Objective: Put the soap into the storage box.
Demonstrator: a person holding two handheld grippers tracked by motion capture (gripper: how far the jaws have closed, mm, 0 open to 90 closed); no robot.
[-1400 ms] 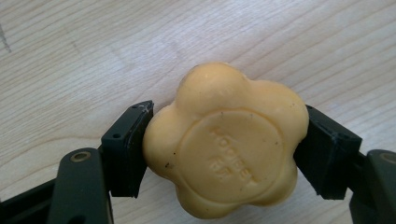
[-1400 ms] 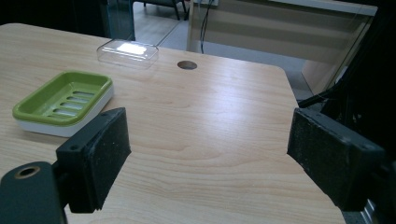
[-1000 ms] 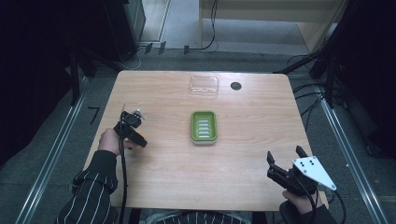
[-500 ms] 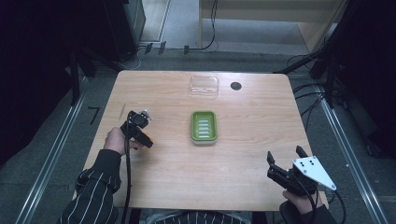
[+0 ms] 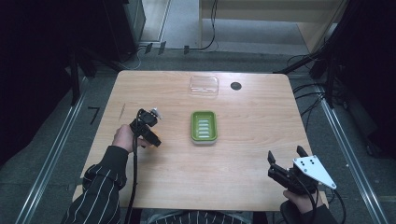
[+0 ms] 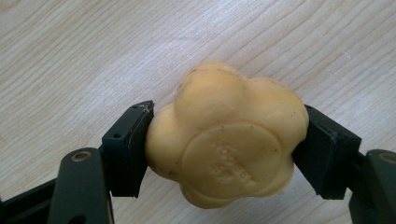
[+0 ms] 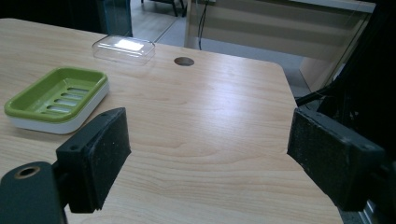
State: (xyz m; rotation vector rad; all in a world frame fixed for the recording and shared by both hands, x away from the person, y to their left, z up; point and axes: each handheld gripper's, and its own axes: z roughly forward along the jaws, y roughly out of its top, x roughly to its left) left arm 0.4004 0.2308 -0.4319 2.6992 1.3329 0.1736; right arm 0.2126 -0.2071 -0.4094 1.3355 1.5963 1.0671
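Since the earlier high-view frames the left claw (image 5: 150, 127) has slid toward the middle of the frame, from near the counter's left edge to a spot closer to the green soap dish (image 5: 204, 126); the hand behind it and the striped sleeve (image 5: 100, 186) have followed. The right claw (image 5: 284, 164) sits where it was, at the lower right of the high view, and the dish and the clear lid (image 5: 204, 86) have not shifted.

In the left gripper view the left claw (image 6: 226, 151) is clenched on a yellow soap (image 6: 226, 140), a lobed, flower-shaped bar with a round stamped face turned toward the camera. One black pad presses its left flank and the other its right flank, so the bar sits squarely between the jaws, in the middle of that frame, above bare wood of the counter (image 6: 70, 56). Whether the bar touches the wood cannot be told.

The right claw (image 7: 208, 154) is released: its jaws stand wide apart with nothing between them. In the right gripper view the soap dish (image 7: 56, 95) lies at the left and the clear lid (image 7: 123, 49) at the upper left, beside a dark round hole (image 7: 184, 61) in the counter.
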